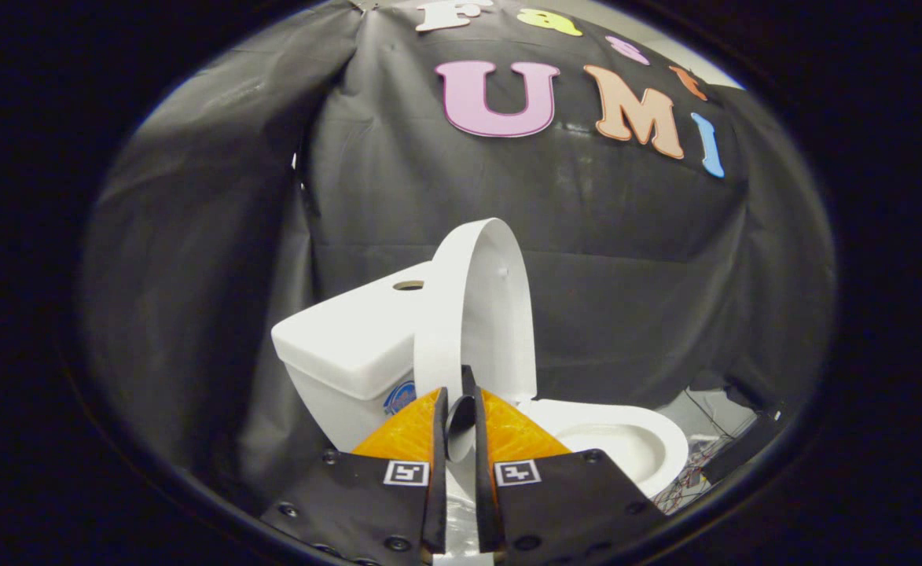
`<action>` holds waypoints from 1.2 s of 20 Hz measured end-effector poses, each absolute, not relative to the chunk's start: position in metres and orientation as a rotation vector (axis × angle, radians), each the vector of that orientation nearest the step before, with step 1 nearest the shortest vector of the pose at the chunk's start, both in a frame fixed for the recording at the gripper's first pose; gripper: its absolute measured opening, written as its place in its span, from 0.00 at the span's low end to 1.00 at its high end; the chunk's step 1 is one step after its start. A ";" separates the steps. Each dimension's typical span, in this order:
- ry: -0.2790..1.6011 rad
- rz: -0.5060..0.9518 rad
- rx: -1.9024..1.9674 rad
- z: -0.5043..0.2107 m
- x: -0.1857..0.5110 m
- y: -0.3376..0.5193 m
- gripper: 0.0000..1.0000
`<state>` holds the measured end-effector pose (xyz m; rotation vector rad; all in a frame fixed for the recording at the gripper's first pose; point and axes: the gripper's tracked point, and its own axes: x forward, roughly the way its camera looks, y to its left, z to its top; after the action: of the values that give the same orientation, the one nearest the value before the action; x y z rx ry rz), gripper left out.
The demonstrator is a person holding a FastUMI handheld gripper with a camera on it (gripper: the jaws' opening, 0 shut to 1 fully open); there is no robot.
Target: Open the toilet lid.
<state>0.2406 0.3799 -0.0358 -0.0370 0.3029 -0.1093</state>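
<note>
- The gripper (461, 391) sits low in front of the toilet, its two fingers (438, 440) drawn close with only a narrow slot between them.
- In that slot lies the lower edge of the lid (476, 306); both fingers seem to press on it, so the tool looks clenched on the lid.
- The lid stands raised, nearly upright, seen almost edge-on and rising from the fingertips up over the tank (350, 346).
- Its top edge curves well above the tank; open room lies above it and to its right.
- Just right of the fingers and a little beyond them is the bowl (626, 440), open, its rim and hollow bare.
- Left of the lid and beyond the fingers is the tank, with a round hole (408, 285) in its top near the lid.
- A small blue sticker (400, 397) sits on the tank's front, just by the left finger.
- Whether the lid touches the tank cannot be told.
- Past the bowl's right edge, on the floor, lie loose wires (692, 472) and a dark box (743, 448), near the bowl but apart from it.
- The black cloth wall (626, 275) hangs behind everything, folded at the left.
</note>
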 end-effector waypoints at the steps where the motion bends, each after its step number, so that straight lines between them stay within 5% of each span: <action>1: 0.304 -0.103 -0.034 -0.036 0.242 0.382 0.16; 9: 0.290 -0.030 -0.025 -0.038 0.245 0.398 0.30; 18: 0.217 0.053 -0.022 -0.018 0.226 0.406 0.99; 24: 0.072 0.097 0.008 0.026 0.191 0.380 0.99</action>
<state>0.1910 0.3802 0.0255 0.0077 0.0716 0.0968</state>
